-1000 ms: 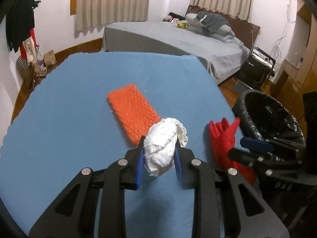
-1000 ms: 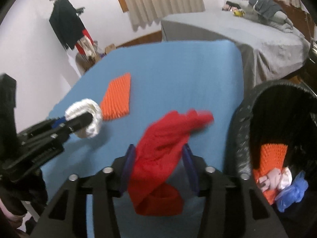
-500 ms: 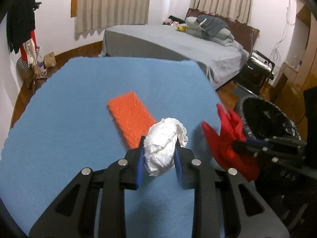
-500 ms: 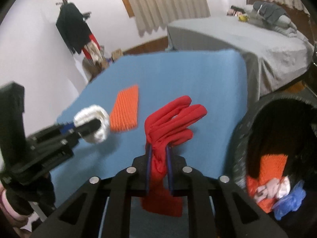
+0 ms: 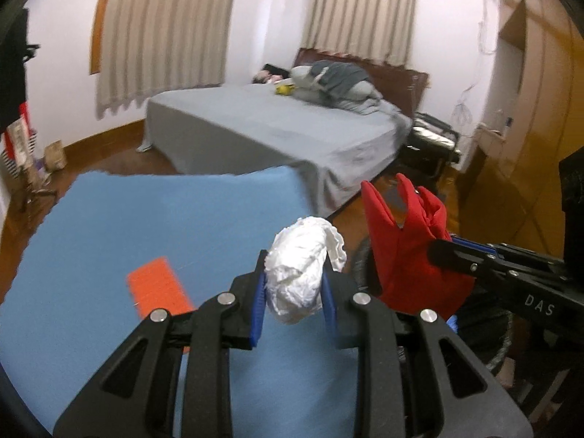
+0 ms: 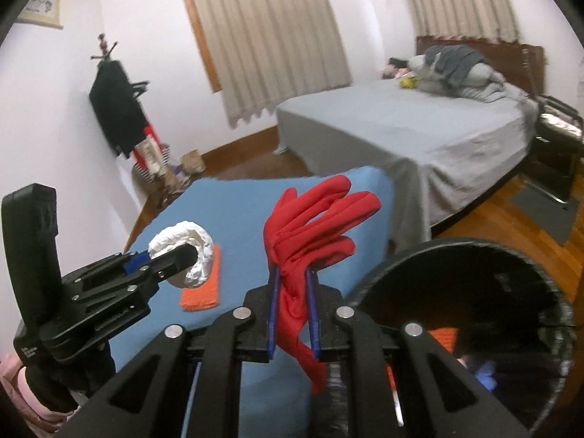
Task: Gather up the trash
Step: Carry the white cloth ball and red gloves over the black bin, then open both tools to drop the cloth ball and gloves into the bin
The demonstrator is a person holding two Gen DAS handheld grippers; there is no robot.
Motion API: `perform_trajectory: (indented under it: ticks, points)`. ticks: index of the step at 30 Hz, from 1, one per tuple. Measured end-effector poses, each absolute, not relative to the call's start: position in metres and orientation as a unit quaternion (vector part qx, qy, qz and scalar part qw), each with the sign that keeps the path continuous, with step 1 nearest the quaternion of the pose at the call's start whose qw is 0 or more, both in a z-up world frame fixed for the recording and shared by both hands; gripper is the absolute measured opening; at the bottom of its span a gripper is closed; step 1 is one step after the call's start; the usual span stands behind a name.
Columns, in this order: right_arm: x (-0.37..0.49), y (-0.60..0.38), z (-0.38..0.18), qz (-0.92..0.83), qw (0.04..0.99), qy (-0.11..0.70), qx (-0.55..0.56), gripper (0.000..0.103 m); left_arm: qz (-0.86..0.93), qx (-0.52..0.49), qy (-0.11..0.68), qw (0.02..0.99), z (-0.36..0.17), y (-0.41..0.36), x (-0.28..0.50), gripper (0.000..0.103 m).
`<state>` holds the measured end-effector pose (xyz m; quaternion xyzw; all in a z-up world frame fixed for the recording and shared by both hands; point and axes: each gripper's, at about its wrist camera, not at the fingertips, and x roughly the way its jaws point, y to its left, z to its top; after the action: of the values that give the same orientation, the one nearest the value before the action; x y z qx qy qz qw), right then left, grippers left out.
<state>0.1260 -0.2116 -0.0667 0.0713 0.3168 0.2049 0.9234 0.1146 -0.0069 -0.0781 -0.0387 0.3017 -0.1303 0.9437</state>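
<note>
**Right wrist view: both grippers loaded, bin right there, one piece left on the table**

So the red glove (image 6: 310,233) is pinched between the fingers of the right gripper (image 6: 294,314), clamped tight on the cuff end with the glove's fingers sticking up and a tail drooping below. It's up in the air, off the blue table (image 6: 233,211), just beside the rim of the black trash bin (image 6: 456,252). The bin already has stuff in it, something orange and something blue at the bottom, so I'd say we're a good way through.

The left gripper (image 5: 292,292) is squeezed around a crumpled white paper wad (image 5: 303,270), also lifted off the table and tilted up toward the bin side, close to the glove.

What's left as far as I can tell: drop both of these in, then go back for the orange textured pad (image 5: 158,288) lying flat on the table, well behind the grippers
</note>
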Motion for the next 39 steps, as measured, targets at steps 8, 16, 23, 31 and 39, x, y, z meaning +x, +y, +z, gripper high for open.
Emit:
perform_trajectory:
  ticks: [8, 16, 23, 31, 39]
  points:
    - [0.116, -0.281, -0.068, 0.123, 0.939, 0.311, 0.082, 0.014, -0.205, -0.026, 0.293, 0.934, -0.079, -0.089, 0.13, 0.025]
    - [0.113, -0.336, -0.096, 0.05, 0.934, 0.338, 0.101, 0.022, -0.26, -0.02, 0.318, 0.911, -0.103, -0.151, 0.147, 0.03]
    - [0.105, -0.36, -0.113, 0.014, 0.93, 0.348, 0.117, 0.042, -0.286, -0.017, 0.332, 0.899, -0.118, -0.169, 0.154, 0.047]
    - [0.098, -0.362, -0.103, -0.006, 0.938, 0.327, 0.113, 0.094, -0.247, -0.027, 0.32, 0.914, -0.109, -0.137, 0.153, 0.067]
    - [0.107, -0.312, -0.097, 0.048, 0.943, 0.314, 0.101, 0.097, -0.161, -0.017, 0.297, 0.941, -0.096, -0.064, 0.139, 0.079]
